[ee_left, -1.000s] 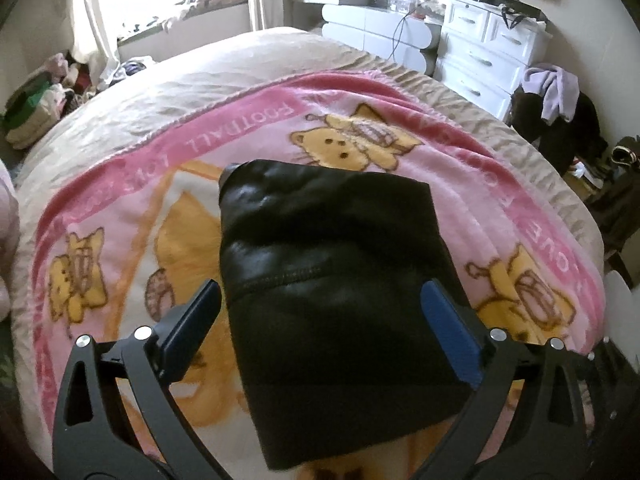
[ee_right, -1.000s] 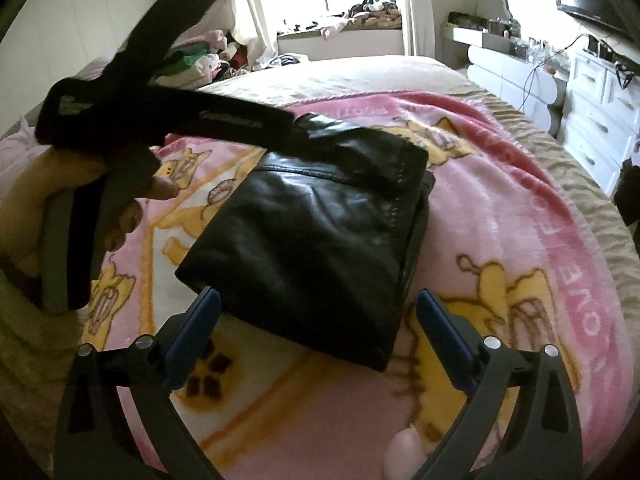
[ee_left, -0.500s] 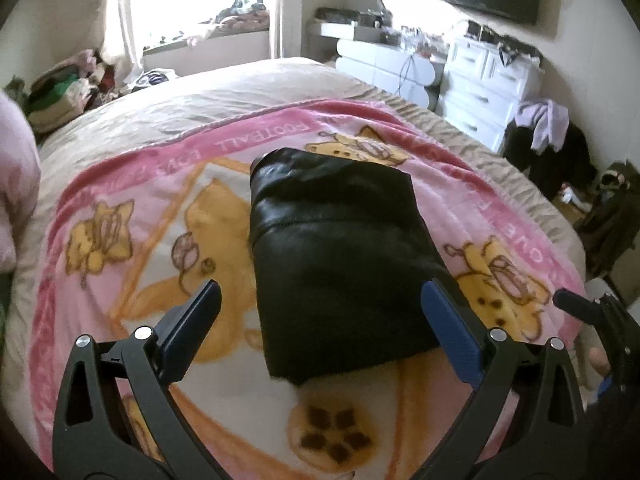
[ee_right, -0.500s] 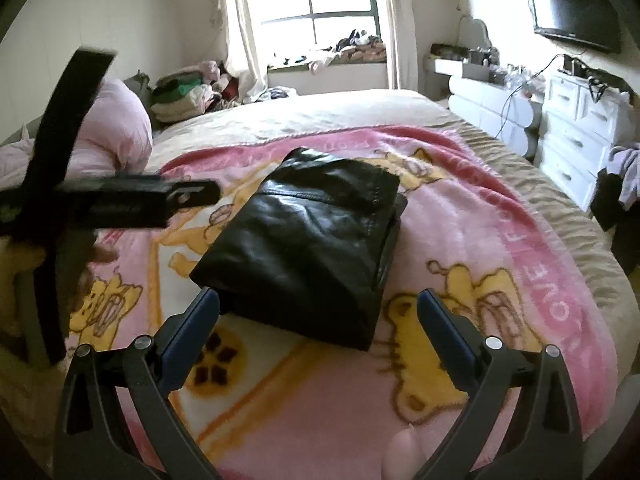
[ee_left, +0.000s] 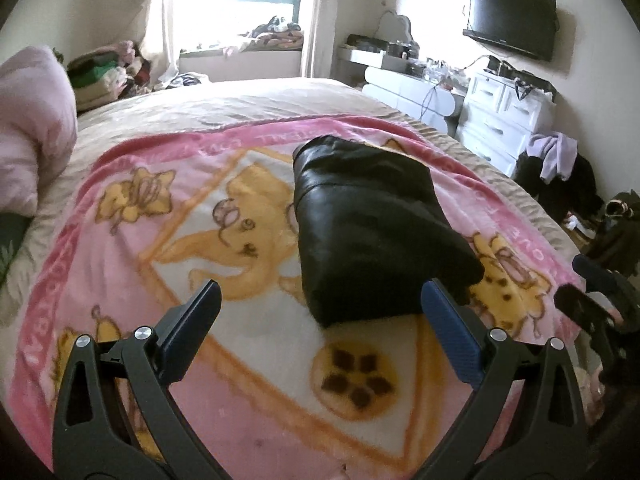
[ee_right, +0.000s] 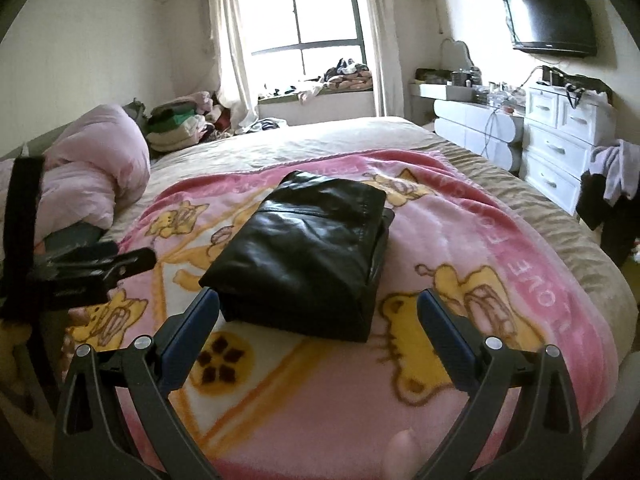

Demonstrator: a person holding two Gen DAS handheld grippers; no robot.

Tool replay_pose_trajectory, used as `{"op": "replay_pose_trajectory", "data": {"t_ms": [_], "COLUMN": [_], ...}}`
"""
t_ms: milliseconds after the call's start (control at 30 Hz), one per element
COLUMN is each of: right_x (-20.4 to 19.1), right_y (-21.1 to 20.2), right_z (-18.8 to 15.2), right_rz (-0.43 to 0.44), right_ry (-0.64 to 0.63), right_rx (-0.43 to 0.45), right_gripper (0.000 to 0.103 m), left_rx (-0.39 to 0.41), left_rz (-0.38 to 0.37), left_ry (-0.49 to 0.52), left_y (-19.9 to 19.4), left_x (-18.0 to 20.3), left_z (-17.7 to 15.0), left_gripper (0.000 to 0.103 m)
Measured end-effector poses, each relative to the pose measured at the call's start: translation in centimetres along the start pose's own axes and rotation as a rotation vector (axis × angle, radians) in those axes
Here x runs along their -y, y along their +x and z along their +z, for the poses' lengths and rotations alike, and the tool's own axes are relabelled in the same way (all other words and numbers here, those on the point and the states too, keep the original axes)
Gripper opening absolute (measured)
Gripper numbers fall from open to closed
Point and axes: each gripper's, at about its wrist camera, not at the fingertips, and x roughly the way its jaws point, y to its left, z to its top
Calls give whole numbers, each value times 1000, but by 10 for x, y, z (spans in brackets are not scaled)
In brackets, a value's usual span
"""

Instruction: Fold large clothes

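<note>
The black leather garment point(ee_right: 304, 252) lies folded mid-blanket point(ee_right: 500, 248); both the left gripper point(ee_left: 320, 312) and the right gripper point(ee_right: 318, 320) gape wide, empty: leave the folds undisturbed.

A pink blanket point(ee_right: 460, 240) printed with yellow cartoon figures covers the near part of the bed point(ee_right: 320, 140). A pink duvet point(ee_right: 100, 160) is bunched at the bed's left edge. White drawers point(ee_right: 560, 140) stand along the right wall beneath a television point(ee_right: 550, 18). Clothes pile up on the windowsill point(ee_right: 344, 74).
</note>
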Motion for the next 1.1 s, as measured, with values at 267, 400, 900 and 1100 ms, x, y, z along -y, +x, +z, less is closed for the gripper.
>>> {"op": "replay_pose_trajectory", "data": {"t_ms": [267, 400, 900, 1100], "right_x": [1, -2, -7, -3], "right_y": [-1, 1, 9, 10], "right_z": [-17, -24, -31, -30], "right_rz": [-34, -73, -76, -63], "right_ry": [22, -12, -45, -17], "right_rx": [-2, -14, -43, -50], "right_gripper": [99, 99, 99, 99], "left_rx": [12, 6, -24, -34], "left_rz": [-18, -29, 6, 14], "left_ry": [-55, -54, -49, -39], "left_y": [-6, -7, -3, -3], "left_x": [-9, -8, -7, -7], "left_z": [-35, -45, -50, -49], "left_gripper": [94, 94, 94, 94]}}
